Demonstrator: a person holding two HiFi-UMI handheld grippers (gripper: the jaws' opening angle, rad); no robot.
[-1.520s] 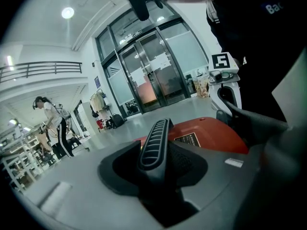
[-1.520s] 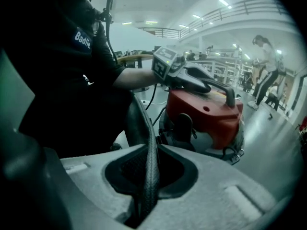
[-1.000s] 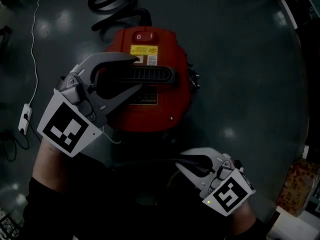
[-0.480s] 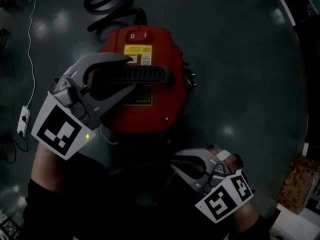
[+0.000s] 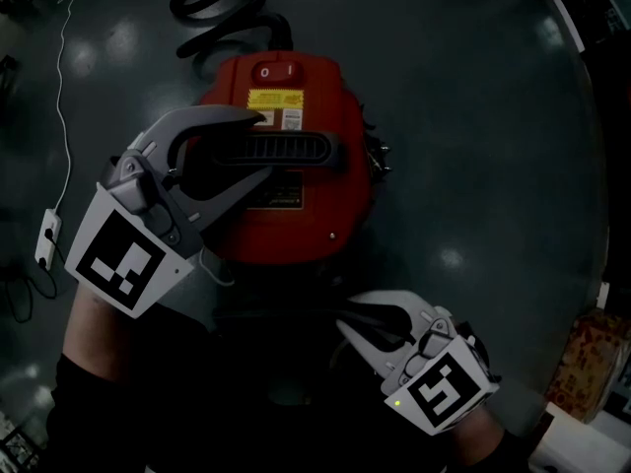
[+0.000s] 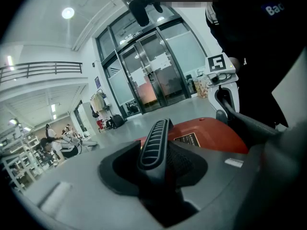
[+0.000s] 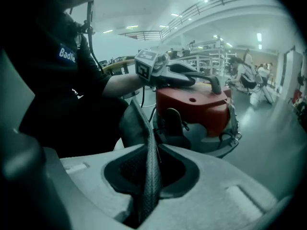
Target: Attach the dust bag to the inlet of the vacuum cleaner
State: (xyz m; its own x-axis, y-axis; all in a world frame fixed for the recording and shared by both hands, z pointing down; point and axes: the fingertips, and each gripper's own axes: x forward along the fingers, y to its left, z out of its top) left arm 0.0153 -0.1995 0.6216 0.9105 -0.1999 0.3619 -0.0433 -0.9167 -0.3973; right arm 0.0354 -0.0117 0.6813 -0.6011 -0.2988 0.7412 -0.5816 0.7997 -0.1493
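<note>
Centre frame, the left gripper (image 5: 264, 144) clamps the handle (image 5: 296, 149) of the vacuum cleaner (image 5: 325, 210), apparently steadying it; lower right, the right gripper (image 5: 343, 320), jaws just easing apart, pinches the dust bag (image 7: 149, 176) beside it.

Floor: we see a dark, glossy floor (image 5: 473, 116) dotted with pale light spots.
Cable: a thin white cable (image 5: 62, 97) runs down the left side to a white plug block (image 5: 46, 239) lying flat.
Carton: at the lower right edge we make out a printed carton (image 5: 590, 361), partly cut off.
Doors: tall glass doors (image 6: 148, 75) close the far end of the hall.
Railing: a balcony railing (image 6: 43, 70) crosses the upper left wall.
Lamp: a round ceiling lamp (image 6: 67, 13) is lit.
People: we see people (image 6: 55, 145) far off, too small to tell more.
</note>
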